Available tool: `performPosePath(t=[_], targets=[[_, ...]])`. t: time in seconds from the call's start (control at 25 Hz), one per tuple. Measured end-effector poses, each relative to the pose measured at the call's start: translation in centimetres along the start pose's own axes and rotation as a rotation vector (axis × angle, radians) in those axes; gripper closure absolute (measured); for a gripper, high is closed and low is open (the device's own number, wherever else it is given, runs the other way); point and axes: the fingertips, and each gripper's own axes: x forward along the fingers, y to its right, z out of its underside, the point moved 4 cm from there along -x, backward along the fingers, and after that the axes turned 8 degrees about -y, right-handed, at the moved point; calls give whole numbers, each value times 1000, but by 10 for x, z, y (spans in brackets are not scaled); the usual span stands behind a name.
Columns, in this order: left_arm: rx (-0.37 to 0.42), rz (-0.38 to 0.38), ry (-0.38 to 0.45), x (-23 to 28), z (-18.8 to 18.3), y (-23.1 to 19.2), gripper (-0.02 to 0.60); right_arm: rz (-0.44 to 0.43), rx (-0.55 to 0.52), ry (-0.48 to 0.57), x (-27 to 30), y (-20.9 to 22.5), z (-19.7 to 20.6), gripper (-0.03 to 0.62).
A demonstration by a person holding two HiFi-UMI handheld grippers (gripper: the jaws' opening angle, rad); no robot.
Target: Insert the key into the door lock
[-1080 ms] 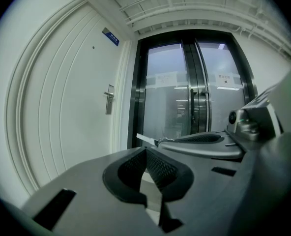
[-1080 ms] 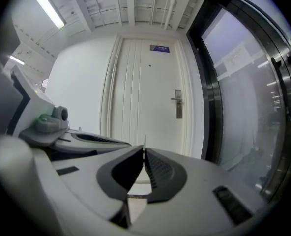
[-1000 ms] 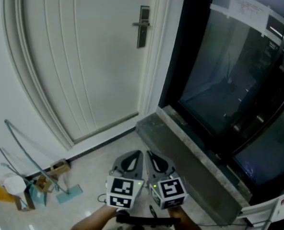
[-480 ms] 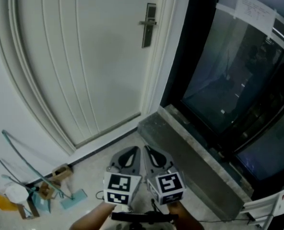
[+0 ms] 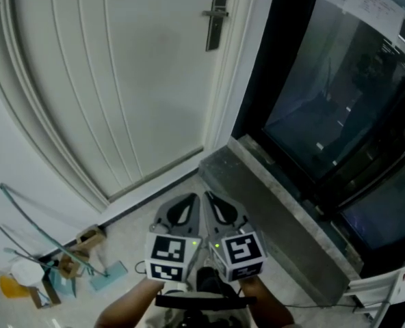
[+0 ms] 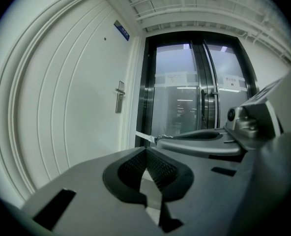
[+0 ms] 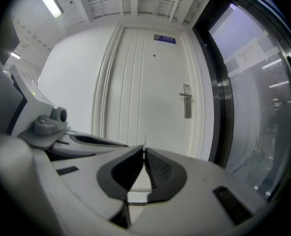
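The white door stands shut ahead, with a metal lever handle and lock plate near its right edge, far above both grippers. The same lock plate shows in the right gripper view, and the lock plate shows in the left gripper view. My left gripper and right gripper are held side by side, low in the head view, over the floor. The right gripper is shut on a thin pale key, seen edge-on at the jaw tips. The left gripper is shut with nothing in it.
Dark glass doors fill the right side, behind a raised grey stone threshold. Floor clutter with a long-handled tool lies at the lower left. A blue sign hangs above the door.
The door handle has drifted up and right in the head view, and the door looks slightly nearer. Both grippers keep their side-by-side pose and stay shut.
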Motion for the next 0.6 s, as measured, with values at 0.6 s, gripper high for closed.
performPosePath(t=[0.6], targets=[[23,-10,-46,112,-33,-5,578,-15,38,-12,65,98,-2,572]])
